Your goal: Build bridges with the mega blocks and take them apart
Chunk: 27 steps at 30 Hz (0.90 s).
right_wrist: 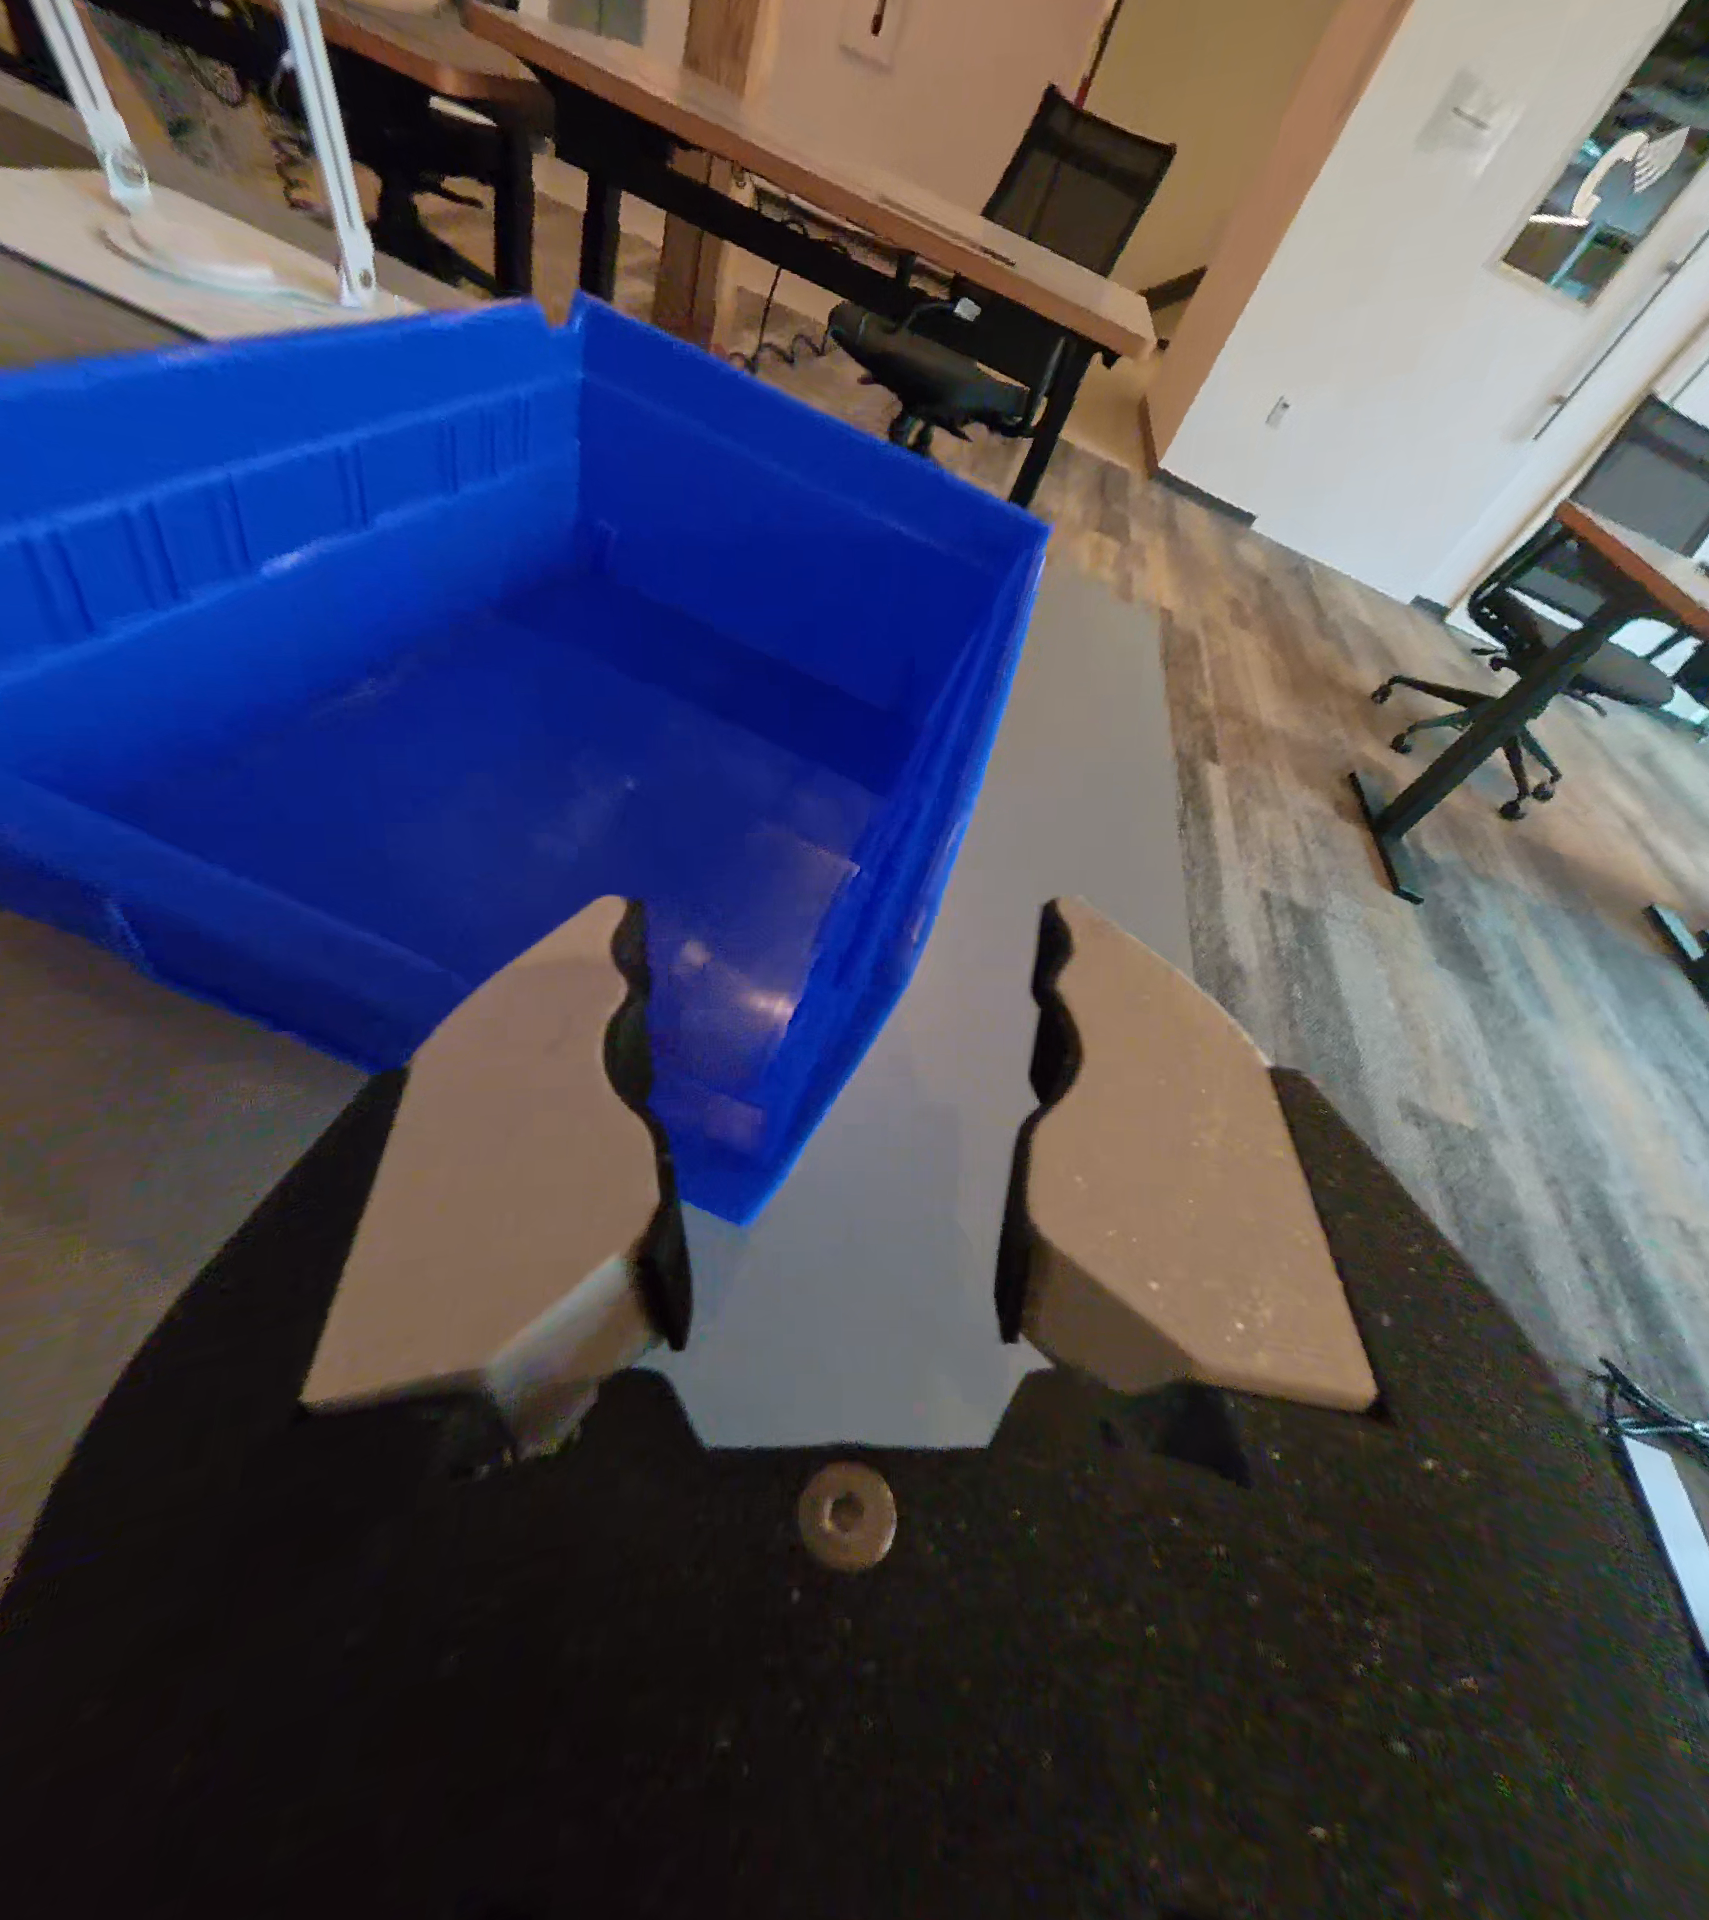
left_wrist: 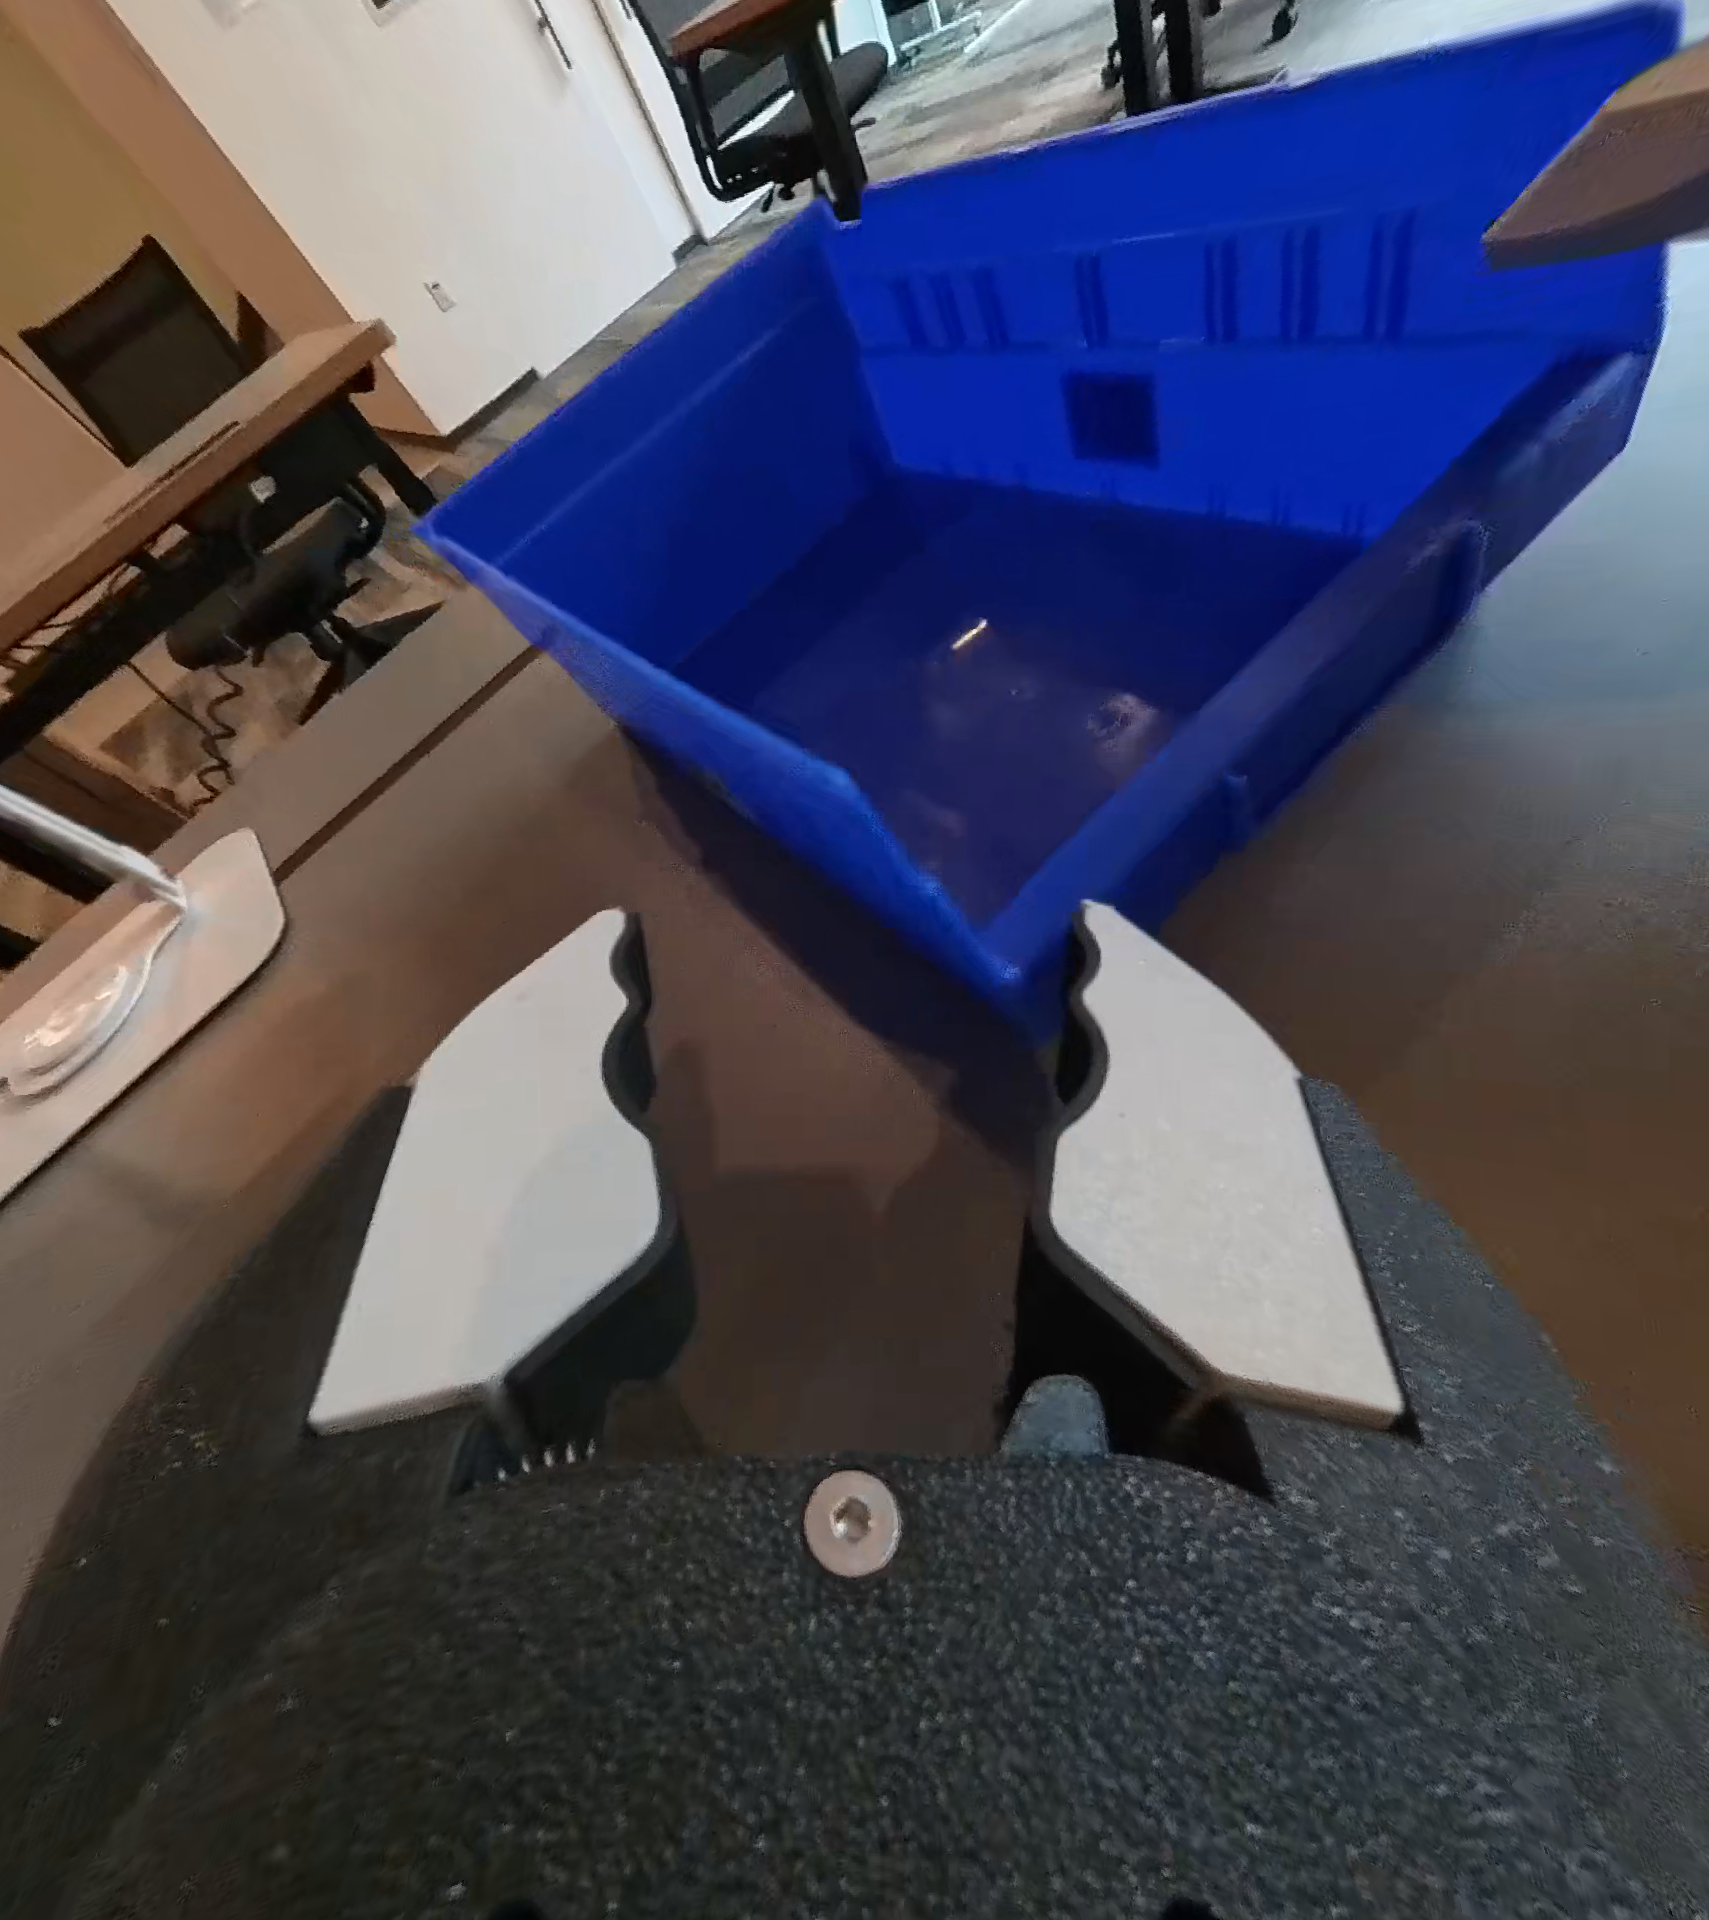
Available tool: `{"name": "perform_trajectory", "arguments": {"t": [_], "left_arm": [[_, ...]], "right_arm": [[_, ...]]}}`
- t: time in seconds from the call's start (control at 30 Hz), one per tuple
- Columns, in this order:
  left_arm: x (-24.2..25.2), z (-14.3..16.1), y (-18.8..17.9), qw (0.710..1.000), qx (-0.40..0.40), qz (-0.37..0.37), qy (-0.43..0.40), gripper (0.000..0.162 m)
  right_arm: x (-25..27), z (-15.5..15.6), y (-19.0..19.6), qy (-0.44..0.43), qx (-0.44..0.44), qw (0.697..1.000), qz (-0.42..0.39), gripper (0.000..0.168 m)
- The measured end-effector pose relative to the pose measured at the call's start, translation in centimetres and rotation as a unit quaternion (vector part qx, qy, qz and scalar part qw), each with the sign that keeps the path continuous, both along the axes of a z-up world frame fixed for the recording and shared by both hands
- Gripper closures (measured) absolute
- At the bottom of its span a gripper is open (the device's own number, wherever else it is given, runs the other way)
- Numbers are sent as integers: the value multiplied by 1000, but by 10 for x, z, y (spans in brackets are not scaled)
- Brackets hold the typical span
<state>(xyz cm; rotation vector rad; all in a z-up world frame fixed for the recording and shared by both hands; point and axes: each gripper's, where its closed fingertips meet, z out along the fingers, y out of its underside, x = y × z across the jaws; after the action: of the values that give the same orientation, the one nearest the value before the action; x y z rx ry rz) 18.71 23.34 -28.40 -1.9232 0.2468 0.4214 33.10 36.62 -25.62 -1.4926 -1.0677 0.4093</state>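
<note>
A blue bin (left_wrist: 673, 582) sits on the dark table (left_wrist: 1556, 831), a lamp base (left_wrist: 91, 1029) beside it.

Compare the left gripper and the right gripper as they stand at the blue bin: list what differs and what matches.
The left gripper faces the blue bin at its near corner, which lies by one fingertip; the right gripper sits at the bin's end, one finger over the bin's inside, the other over the dark table. The left's finger plates look pale grey, the right's tan. Shared: both are open and hold nothing, and the bin looks empty in both views.
</note>
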Motion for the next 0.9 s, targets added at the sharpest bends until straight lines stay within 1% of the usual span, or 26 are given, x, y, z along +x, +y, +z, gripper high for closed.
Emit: {"name": "perform_trajectory", "arguments": {"t": [0.03,0.1,0.17,0.2,0.27,0.3,0.33,0.4,0.47,0.53,0.63,0.77,0.9], "left_arm": [[-3,2,-5,1000,3,-4,-15,81],[-11,12,-17,998,15,-14,-57,74],[-24,26,-32,994,31,-21,-98,74],[-32,35,-40,992,43,-25,-116,80],[-49,59,-59,986,87,-34,-136,97],[-60,70,-70,984,107,-36,-138,105],[-71,80,-81,983,121,-36,-136,107],[-95,94,-103,982,139,-31,-123,106],[-122,105,-125,984,143,-19,-109,100],[-150,112,-145,987,133,-4,-93,96],[-193,128,-171,988,130,22,-80,96],[-247,150,-191,989,119,44,-73,95],[-289,166,-194,988,107,52,-99,94]], "right_arm": [[-1,6,-6,2,6,1000,-5,93],[-9,18,-22,3,18,1000,-4,93],[-24,28,-44,6,23,1000,12,95],[-34,34,-56,9,22,999,23,95],[-57,44,-80,18,17,999,46,95],[-68,49,-92,24,13,998,57,95],[-80,55,-103,33,8,997,67,95],[-106,67,-124,52,-7,995,88,94],[-131,76,-142,63,-18,992,106,93],[-157,84,-156,59,-20,991,117,93],[-195,93,-170,40,-22,991,122,94],[-244,110,-185,29,-34,990,137,94],[-286,127,-191,24,-44,987,150,94]]}}
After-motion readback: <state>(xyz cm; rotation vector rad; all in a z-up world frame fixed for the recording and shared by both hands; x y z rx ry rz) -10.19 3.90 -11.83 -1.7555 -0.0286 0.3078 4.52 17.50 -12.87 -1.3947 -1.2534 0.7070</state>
